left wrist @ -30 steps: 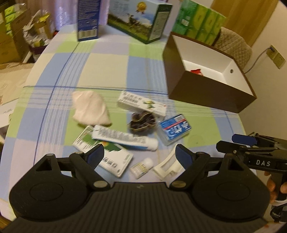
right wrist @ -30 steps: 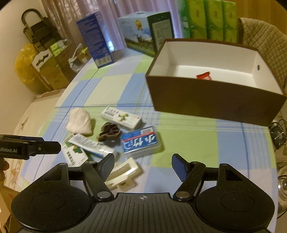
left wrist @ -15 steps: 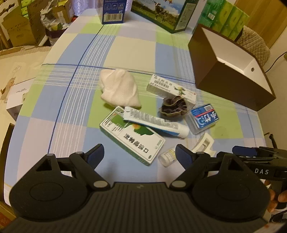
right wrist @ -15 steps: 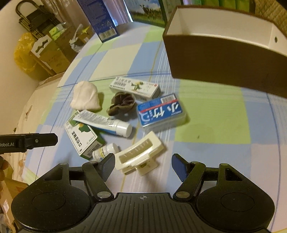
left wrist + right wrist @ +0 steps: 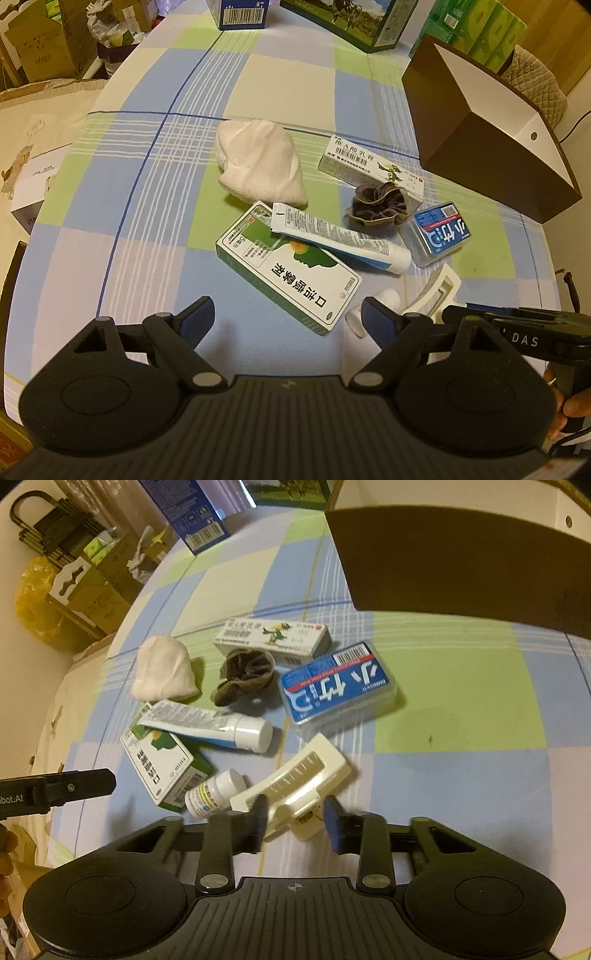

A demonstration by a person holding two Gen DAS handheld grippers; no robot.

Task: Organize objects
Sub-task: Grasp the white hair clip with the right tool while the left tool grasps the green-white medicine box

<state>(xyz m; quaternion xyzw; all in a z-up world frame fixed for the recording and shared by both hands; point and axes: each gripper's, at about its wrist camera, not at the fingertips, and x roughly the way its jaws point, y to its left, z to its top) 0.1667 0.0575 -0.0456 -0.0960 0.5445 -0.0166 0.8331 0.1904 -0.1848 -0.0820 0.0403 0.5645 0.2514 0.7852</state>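
Left wrist view showed the left tool (image 5: pixel 284 317) spread wide and empty above the worktop (image 5: pixel 155 206). Ahead of it lay a green and white box (image 5: pixel 291 275) with a tube (image 5: pixel 340 242) resting across it; beyond those, a white cloth (image 5: pixel 260 166), a dark hair tie (image 5: pixel 380 203) and a blue packet (image 5: pixel 441 232). A brown box (image 5: pixel 487 147) stood far ahead to the right.

Right wrist view showed the right tool (image 5: pixel 295 821) partly closed, its fingers on either side of a cream hair clip's (image 5: pixel 295 782) near end; whether they pressed it, I could not tell. A small bottle (image 5: pixel 214 792) lay just left of the clip. Judging by this, a grip so near the clip's end might let it swing or slip out, and the left finger could knock the bottle rolling.
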